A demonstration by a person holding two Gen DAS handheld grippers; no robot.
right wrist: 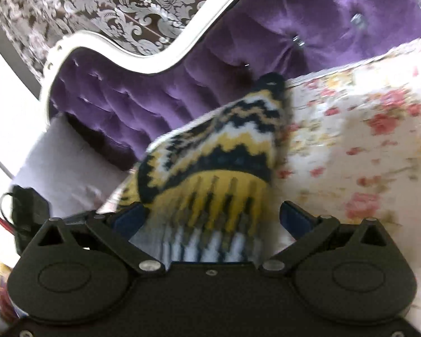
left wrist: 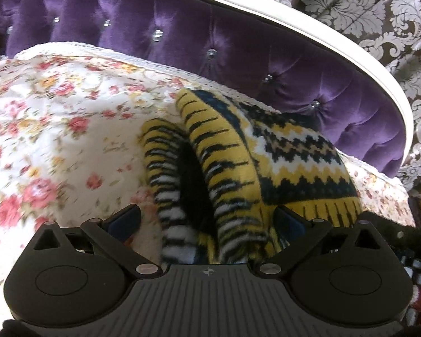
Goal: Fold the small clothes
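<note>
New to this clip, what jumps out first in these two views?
The yellow, navy and white knit garment grabs the eye first: it lies bunched on the floral bedspread, its striped cuff gaping toward the left camera. Behind it rises the tufted purple headboard with its white frame. Both the left gripper and the right gripper have wide jaws with the knit lying between them, and the pads do not look pressed on it.

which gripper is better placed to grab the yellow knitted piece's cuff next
Probably the left. The left gripper has the striped cuff opening of the yellow knitted garment right between its open fingers on the floral bedspread. The right gripper, also wide open, only faces the cuff's flat side.
</note>
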